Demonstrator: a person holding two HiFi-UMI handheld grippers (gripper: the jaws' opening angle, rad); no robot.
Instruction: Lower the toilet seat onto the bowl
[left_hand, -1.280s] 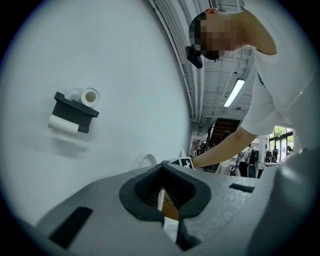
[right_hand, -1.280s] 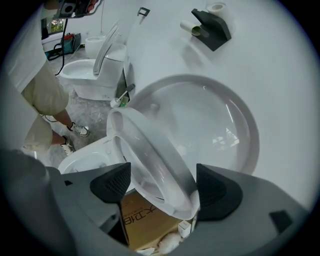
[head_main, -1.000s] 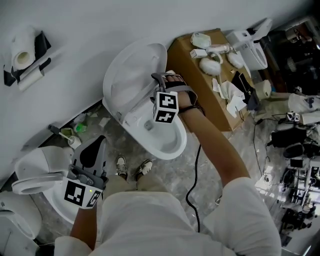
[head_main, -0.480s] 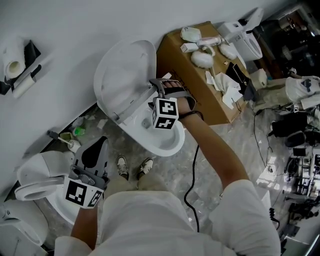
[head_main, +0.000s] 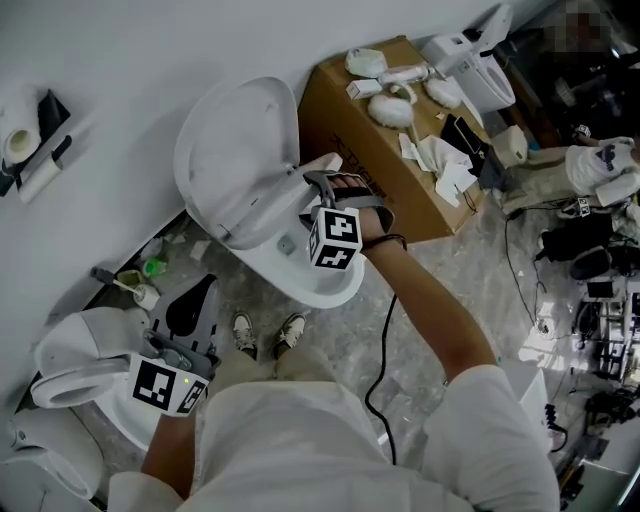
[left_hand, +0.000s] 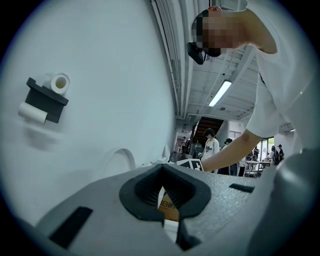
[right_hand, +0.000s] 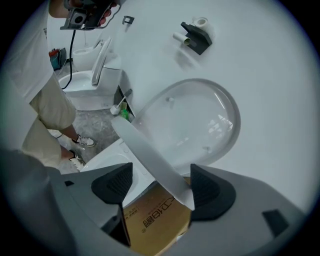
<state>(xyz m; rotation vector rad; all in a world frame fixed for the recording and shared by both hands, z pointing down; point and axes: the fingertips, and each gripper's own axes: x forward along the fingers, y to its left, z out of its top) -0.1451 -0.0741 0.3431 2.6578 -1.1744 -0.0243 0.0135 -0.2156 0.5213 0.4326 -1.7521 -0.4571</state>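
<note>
- Toilet seat (head_main: 262, 205) — swung off the upright lid (head_main: 232, 135) within the last second, now slanting partway over the bowl (head_main: 325, 285); lowering looks under way.
- Right arm (head_main: 430, 300) stretched forward over the bowl.
- Right gripper (right_hand: 162, 187) released — jaws apart, seat edge leaning on one pad.
- Left gripper (left_hand: 165, 192) clenched on nothing, held low.

I see grey marbled floor (head_main: 470, 265) — a white toilet (head_main: 338, 288), a cardboard box (head_main: 350, 130) just beside it, a second toilet (head_main: 75, 350) and a black cable (head_main: 386, 320) on it
</note>
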